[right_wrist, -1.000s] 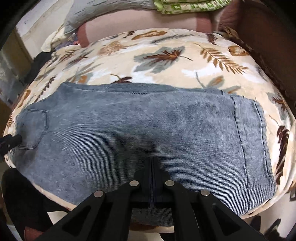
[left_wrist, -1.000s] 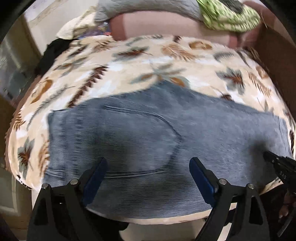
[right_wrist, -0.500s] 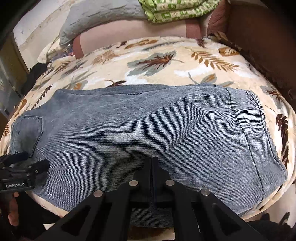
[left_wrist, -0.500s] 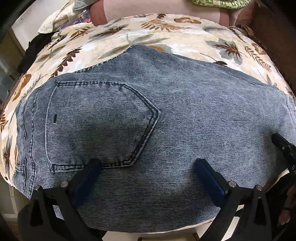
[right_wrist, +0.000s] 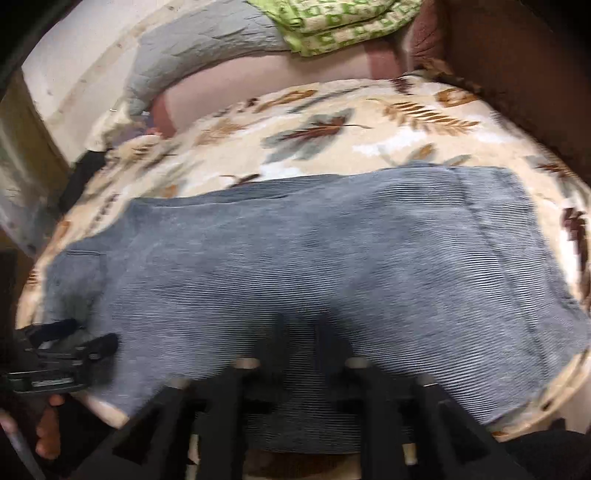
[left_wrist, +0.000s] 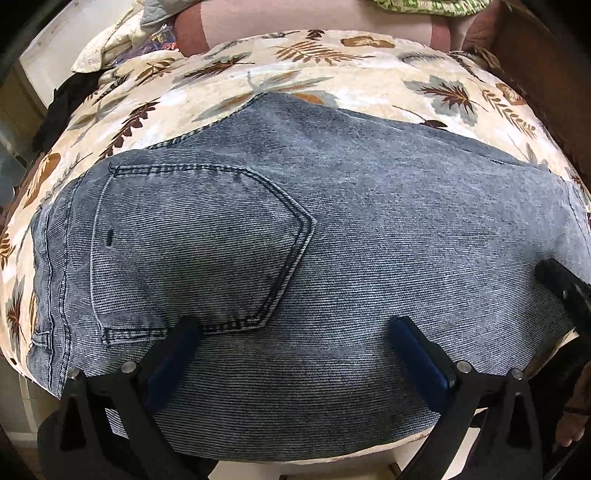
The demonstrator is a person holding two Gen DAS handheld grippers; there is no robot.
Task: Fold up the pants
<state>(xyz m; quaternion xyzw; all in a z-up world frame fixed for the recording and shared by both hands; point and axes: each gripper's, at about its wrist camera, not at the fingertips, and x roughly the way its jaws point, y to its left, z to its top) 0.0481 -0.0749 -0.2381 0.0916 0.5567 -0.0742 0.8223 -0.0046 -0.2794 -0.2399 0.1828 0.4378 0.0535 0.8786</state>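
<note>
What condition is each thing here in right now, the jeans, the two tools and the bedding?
Jeans: folded, lying flat on the blanket, back pocket facing up.
Left gripper: fingers wide open, over the near edge of the jeans, clamping nothing.
Right gripper: blurred; fingers just opening, apart over the jeans.
Leaf-print blanket: spread out beneath the jeans.
Green patterned cloth: folded, resting at the far end.

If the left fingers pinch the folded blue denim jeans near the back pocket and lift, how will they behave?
The folded blue denim jeans will probably drape floppily, since they lie limp on the leaf-print blanket. The layers may slide apart. The thick weave looks fairly heavy.
</note>
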